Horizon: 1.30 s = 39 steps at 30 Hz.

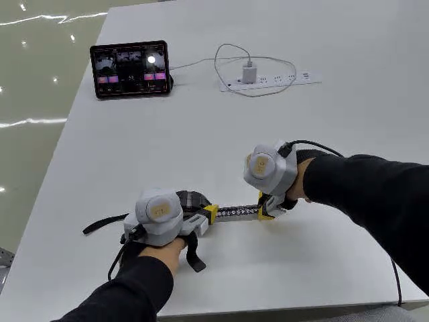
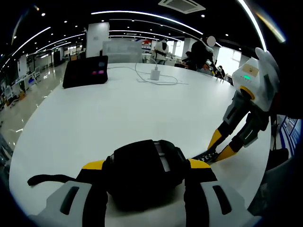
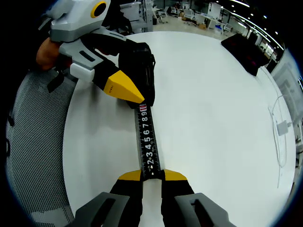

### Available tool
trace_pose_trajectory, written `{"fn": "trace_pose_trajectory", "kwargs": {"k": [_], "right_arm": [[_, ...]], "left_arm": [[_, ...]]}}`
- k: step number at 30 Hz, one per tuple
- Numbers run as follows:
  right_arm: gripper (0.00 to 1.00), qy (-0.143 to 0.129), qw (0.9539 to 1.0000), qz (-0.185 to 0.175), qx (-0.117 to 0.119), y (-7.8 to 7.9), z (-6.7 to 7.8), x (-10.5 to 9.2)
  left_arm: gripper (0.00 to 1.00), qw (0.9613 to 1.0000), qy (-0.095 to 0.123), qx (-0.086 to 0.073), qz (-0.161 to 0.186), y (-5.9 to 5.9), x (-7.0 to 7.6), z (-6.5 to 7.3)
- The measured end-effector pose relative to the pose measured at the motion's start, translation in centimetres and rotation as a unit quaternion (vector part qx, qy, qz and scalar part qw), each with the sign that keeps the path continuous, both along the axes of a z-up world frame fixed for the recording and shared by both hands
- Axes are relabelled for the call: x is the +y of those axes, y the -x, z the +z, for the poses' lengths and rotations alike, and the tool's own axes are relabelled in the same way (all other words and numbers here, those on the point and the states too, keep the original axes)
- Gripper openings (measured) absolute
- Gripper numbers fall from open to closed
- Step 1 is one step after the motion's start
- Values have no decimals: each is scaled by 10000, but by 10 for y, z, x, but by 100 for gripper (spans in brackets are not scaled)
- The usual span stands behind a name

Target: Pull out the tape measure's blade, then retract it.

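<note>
A black tape measure case (image 1: 192, 201) lies near the front of the white table (image 1: 268, 121), and my left gripper (image 1: 201, 220) is shut on it. In the left gripper view the case (image 2: 144, 172) sits between the yellow-tipped jaws. A short stretch of blade (image 1: 236, 212) with printed numbers runs to the right from the case. My right gripper (image 1: 265, 209) is shut on the blade's end. The right gripper view has the blade (image 3: 147, 142) leading from the jaws up to the case (image 3: 137, 64). A black wrist strap (image 1: 104, 223) trails left of the case.
A tablet (image 1: 131, 68) with a lit screen stands at the far left of the table. A white power strip (image 1: 271, 80) with a charger and looped cable lies at the back. The table's front edge (image 1: 281, 305) is close to both grippers.
</note>
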State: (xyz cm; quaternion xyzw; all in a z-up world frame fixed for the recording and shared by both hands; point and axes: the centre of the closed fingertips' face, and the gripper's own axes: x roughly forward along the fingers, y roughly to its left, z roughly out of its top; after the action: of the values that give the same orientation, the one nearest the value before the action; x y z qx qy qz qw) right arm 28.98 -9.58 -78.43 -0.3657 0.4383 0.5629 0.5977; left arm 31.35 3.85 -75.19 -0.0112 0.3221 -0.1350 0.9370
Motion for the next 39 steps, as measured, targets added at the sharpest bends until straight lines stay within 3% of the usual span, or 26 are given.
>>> {"fn": "trace_pose_trajectory", "kwargs": {"k": [39], "right_arm": [[10, -61, 10000, 58, 32, 0, 0, 12]], "left_arm": [[61, 10000, 56, 43, 1, -1, 0, -1]]}}
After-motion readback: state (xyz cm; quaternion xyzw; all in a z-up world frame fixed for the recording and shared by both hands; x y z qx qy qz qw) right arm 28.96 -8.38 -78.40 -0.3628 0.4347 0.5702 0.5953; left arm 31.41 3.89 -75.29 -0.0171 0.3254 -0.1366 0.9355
